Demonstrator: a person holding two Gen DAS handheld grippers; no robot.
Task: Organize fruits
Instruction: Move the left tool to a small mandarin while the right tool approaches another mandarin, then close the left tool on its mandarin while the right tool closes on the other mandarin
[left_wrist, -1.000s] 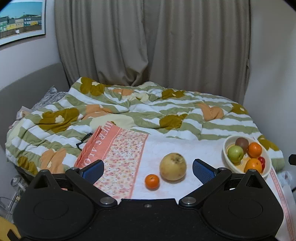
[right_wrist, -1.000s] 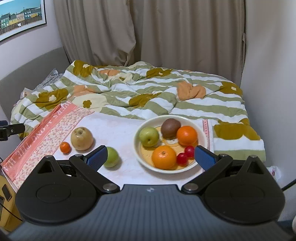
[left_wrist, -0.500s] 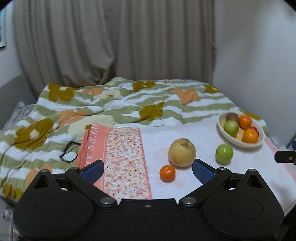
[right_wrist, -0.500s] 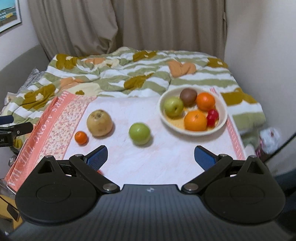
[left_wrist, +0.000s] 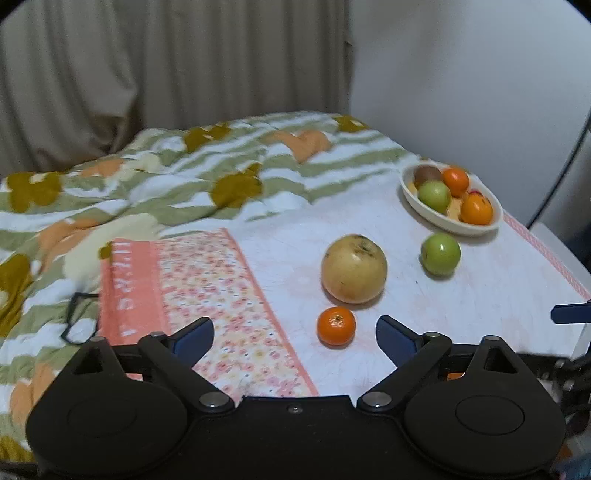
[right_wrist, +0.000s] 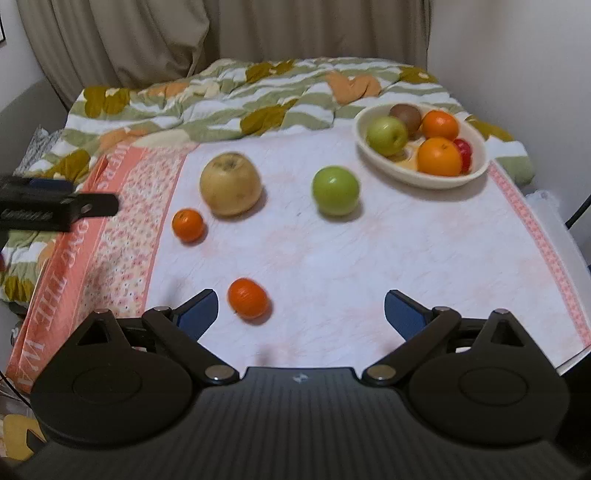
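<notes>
Bowl (right_wrist: 476, 171) on the bed already holds five or six fruits. Loose on the cloth (right_wrist: 369, 266): pear (right_wrist: 231, 183), green apple (right_wrist: 335, 190), two mandarins (right_wrist: 188, 225) (right_wrist: 247, 297). Left tongs (left_wrist: 295, 332) apart, just narrowing, nothing between; right tongs (right_wrist: 301, 308) apart, empty.

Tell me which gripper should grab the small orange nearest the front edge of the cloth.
Right. The right gripper is open, with that small orange just ahead by its left finger; the left gripper faces another.

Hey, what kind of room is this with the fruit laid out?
Most likely a bedroom. A rumpled flower-patterned duvet covers what looks like a bed, drawn curtains hang behind it, and the fruit bowl sits on a cloth spread over the bedding.
</notes>
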